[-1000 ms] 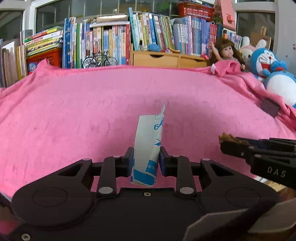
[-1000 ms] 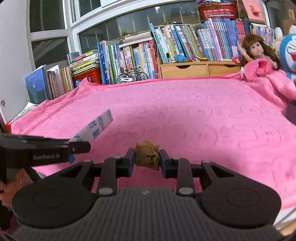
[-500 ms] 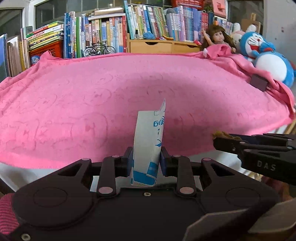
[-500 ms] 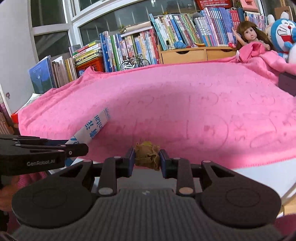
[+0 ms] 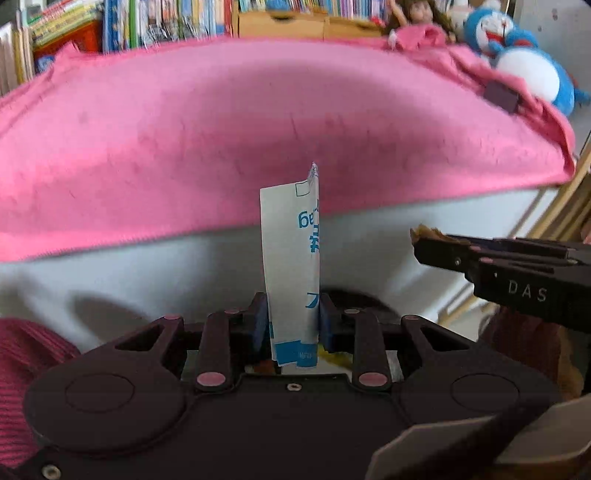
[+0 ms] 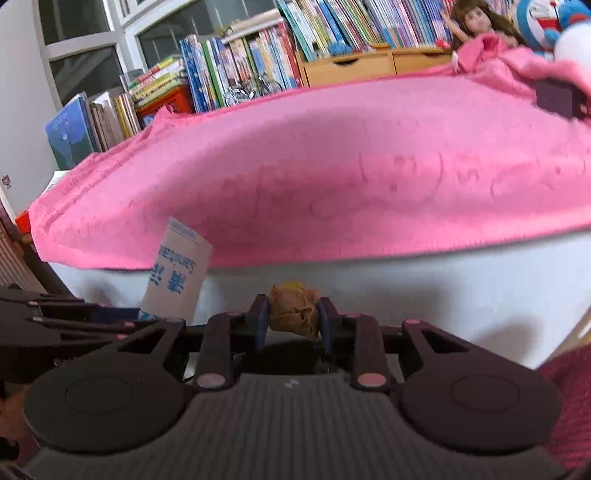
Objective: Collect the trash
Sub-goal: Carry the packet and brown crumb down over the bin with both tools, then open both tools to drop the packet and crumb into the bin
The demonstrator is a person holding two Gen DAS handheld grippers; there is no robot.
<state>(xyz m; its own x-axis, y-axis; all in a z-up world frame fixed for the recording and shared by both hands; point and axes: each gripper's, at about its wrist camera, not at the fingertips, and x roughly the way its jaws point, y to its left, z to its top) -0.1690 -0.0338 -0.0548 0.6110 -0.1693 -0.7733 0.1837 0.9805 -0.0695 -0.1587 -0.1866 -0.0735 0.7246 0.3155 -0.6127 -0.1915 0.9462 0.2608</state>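
My left gripper (image 5: 293, 325) is shut on a white and blue paper wrapper (image 5: 291, 258) that stands upright between its fingers. My right gripper (image 6: 291, 321) is shut on a crumpled brown paper wad (image 6: 293, 312). Both grippers hang in front of and below the near edge of the pink blanket (image 5: 258, 129). In the left wrist view the right gripper (image 5: 419, 243) comes in from the right with a bit of the brown wad (image 5: 424, 232) at its tip. The right wrist view shows the wrapper (image 6: 177, 273) sticking up from the left gripper's fingers (image 6: 92, 317) at lower left.
The pink blanket (image 6: 332, 166) covers a white-sided table (image 6: 406, 273). Rows of books (image 6: 240, 62), a wooden drawer unit (image 6: 362, 66), a doll (image 6: 476, 26) and blue plush toys (image 5: 517, 55) stand behind it. A small dark block (image 5: 500, 96) lies on the blanket at right. Red sleeves show at the frame edges.
Both grippers have pulled back and dropped from over the blanket to below its near edge, and the table's white side now fills the middle. Each keeps its hold.
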